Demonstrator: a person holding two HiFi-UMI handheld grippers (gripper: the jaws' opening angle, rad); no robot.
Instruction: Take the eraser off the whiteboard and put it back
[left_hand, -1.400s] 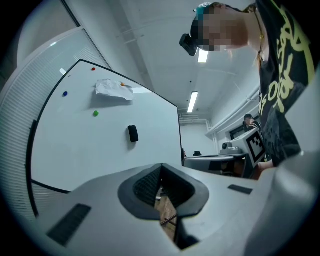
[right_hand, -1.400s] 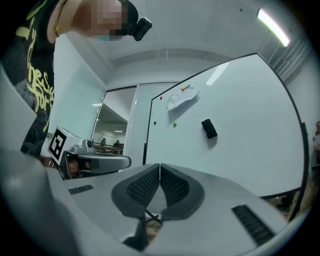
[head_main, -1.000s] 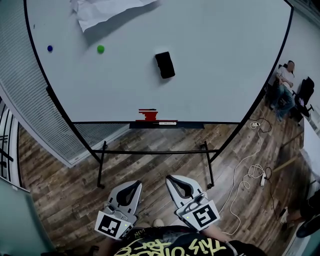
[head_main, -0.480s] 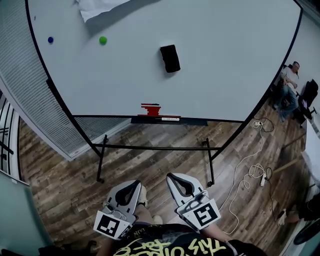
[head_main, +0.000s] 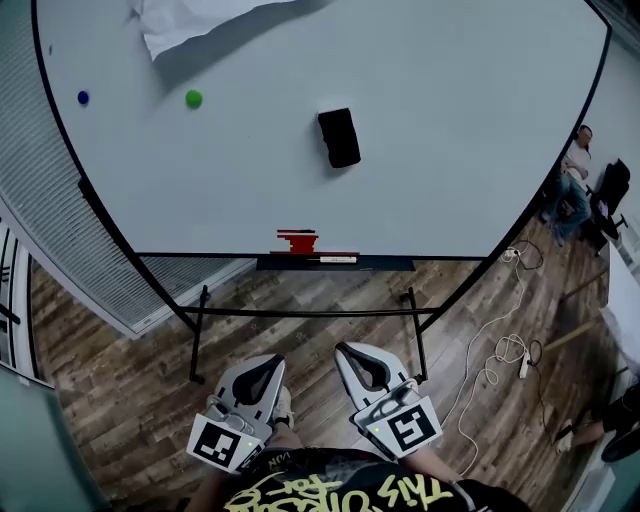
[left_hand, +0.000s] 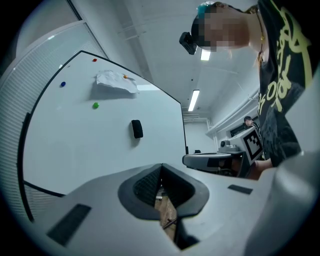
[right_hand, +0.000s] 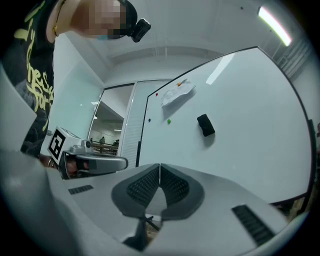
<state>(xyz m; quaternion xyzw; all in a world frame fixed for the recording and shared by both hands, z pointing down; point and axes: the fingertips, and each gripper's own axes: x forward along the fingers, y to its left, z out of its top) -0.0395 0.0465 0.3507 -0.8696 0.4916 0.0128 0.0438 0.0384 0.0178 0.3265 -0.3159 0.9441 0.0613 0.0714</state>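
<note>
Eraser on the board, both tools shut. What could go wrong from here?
1. The right tool and left tool are shut; reaching the eraser without opening could knock it off the whiteboard.
2. The stand has feet jutting forward, a possible trip when stepping closer.

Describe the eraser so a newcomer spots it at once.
Look at the big whiteboard. Near its middle, above the tray, sits the eraser. It is the only black block there; the green dot and blue dot are tiny, and the paper is white.
</note>
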